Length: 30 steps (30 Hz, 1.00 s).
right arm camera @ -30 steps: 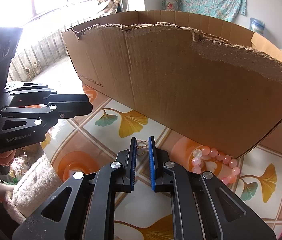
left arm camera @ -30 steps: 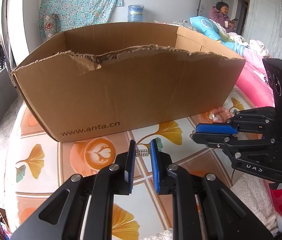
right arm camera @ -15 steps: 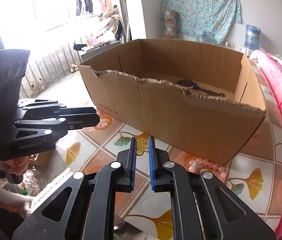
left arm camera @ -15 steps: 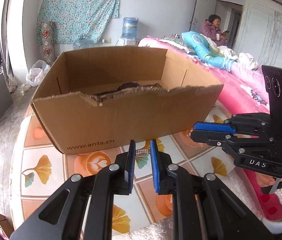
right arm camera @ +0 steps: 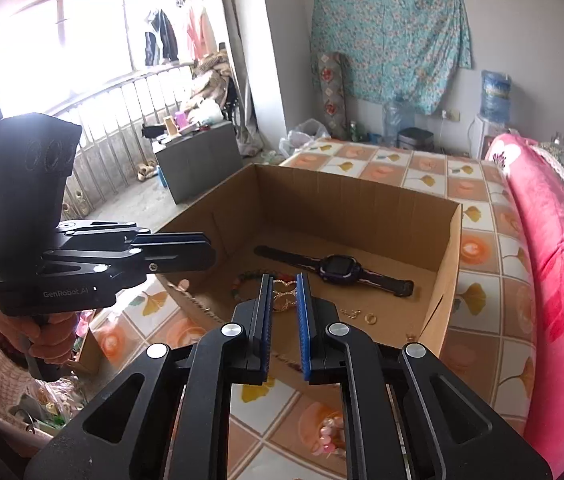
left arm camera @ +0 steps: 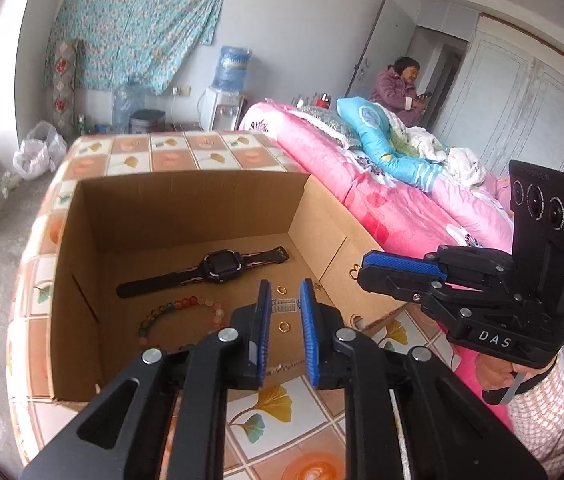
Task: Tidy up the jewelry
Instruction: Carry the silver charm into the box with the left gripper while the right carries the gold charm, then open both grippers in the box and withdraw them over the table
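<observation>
Hovering above the near edge of the cardboard box (left arm camera: 81,280), both grippers are being held over its open interior. A small silver clasp-like piece (left arm camera: 284,305) is being pinched between the nearly closed fingers of the left gripper (left arm camera: 285,312), and a thin gold openwork ornament (right arm camera: 284,293) is being pinched in the right gripper (right arm camera: 284,300), whose fingers are likewise drawn close around it. On the box floor, a dark watch (left arm camera: 217,270) is lying toward the far side, a multicoloured bead bracelet (left arm camera: 177,316) is lying nearer on the left, and small gold rings (left arm camera: 284,327) are lying near the right wall. A pink bead bracelet (right arm camera: 328,438) is lying outside the box on the patterned cloth (right arm camera: 478,292).

Both held pieces are being gripped by very little material, so either could probably slip free early. If they are being released from this height, a bounce or a tangle with the beads seems likely; a piece dropped too near could be landing outside the near wall.
</observation>
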Motion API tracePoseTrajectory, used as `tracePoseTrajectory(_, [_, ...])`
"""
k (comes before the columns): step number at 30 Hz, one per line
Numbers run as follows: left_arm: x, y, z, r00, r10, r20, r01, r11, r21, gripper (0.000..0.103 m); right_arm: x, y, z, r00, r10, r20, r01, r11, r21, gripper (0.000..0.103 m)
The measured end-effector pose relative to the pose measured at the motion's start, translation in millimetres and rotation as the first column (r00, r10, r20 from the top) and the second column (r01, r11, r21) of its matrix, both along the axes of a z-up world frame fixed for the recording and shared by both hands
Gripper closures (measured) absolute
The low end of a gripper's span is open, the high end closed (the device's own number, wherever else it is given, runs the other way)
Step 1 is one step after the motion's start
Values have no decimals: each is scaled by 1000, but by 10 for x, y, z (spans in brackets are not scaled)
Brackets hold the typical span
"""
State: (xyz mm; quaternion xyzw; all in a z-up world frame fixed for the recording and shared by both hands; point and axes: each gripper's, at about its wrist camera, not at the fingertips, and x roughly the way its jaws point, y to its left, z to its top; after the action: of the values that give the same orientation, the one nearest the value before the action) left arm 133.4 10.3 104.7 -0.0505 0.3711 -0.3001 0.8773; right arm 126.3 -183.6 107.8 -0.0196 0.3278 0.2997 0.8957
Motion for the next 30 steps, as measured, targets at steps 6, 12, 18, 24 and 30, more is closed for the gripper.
tracePoseTrajectory(6, [575, -227, -296, 985, -9, -173, 8, 1000, -7, 89, 383, 16, -195, 994, -23, -109, 17, 998, -54, 92])
tracePoseTrajectory(12, [733, -294, -405, 975, -1, -224, -4, 1000, -22, 83, 435, -77, -208, 993, -24, -119, 21, 999, -28, 91])
tracePoseTrajectory(18, [731, -256, -394, 976, 22, -216, -28, 999, -22, 83, 383, -183, -129, 994, -44, -101, 44, 999, 0, 91])
tracePoseTrajectory(24, [522, -123, -181, 989, 53, -137, -56, 998, -17, 81, 267, -302, -8, 995, -68, -74, 71, 997, 38, 86])
tracePoseTrajectory(30, [137, 217, 121, 985, 171, 22, -172, 984, 51, 41, 127, -519, 63, 988, -145, -61, 150, 985, 89, 62])
